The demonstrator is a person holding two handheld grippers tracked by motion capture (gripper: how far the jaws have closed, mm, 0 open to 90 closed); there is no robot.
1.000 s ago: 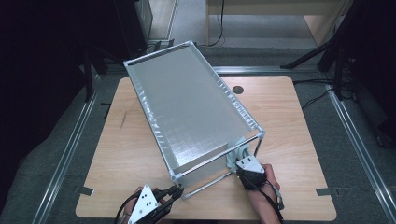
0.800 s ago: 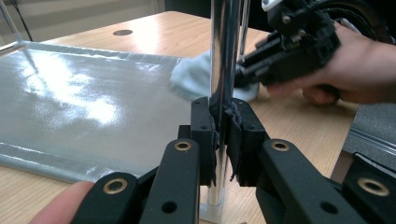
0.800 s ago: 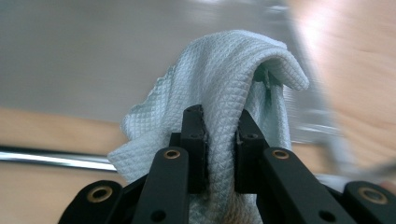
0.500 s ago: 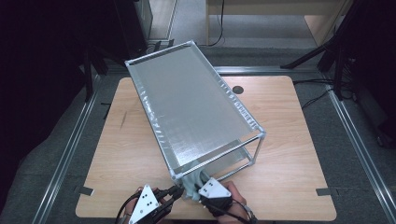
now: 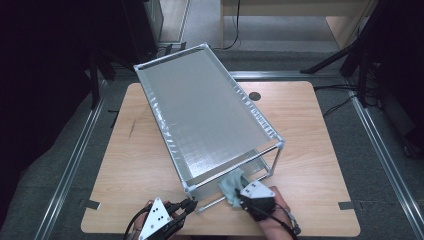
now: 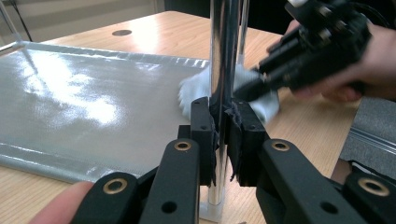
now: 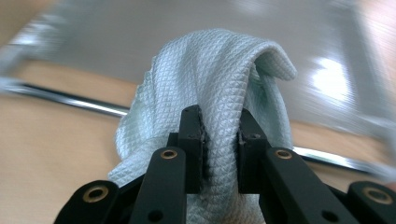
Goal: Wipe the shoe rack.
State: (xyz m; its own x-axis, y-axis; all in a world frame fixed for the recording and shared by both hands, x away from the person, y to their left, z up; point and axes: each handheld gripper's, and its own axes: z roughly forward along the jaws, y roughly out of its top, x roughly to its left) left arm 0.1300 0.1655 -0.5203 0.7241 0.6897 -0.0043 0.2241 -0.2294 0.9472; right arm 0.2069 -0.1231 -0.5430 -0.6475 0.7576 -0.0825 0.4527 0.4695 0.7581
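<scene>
A chrome-framed rack [image 5: 210, 115] with silvery shelves stands slanted across the wooden table [image 5: 310, 130]. My left gripper [image 5: 189, 204] is at its near left corner, shut on the upright chrome post [image 6: 224, 46]. In its own view the left gripper [image 6: 223, 116] has both pads pressed to that post. My right gripper [image 5: 239, 196] is just right of it, shut on a pale blue waffle cloth [image 5: 231, 184] at the front edge of the lower shelf [image 6: 84, 107]. In its own view the right gripper [image 7: 219, 126] has the cloth [image 7: 215, 70] bunched up over its pads.
A chrome rail [image 7: 70, 100] runs along the rack's near side, low above the table. There is a round cable hole [image 5: 255, 95] in the table behind the rack. Metal floor rails [image 5: 385, 150] flank the table on both sides.
The right gripper with the cloth swept left and toward me from the rack's near right corner, then back right a little. The left gripper stayed on the post.
</scene>
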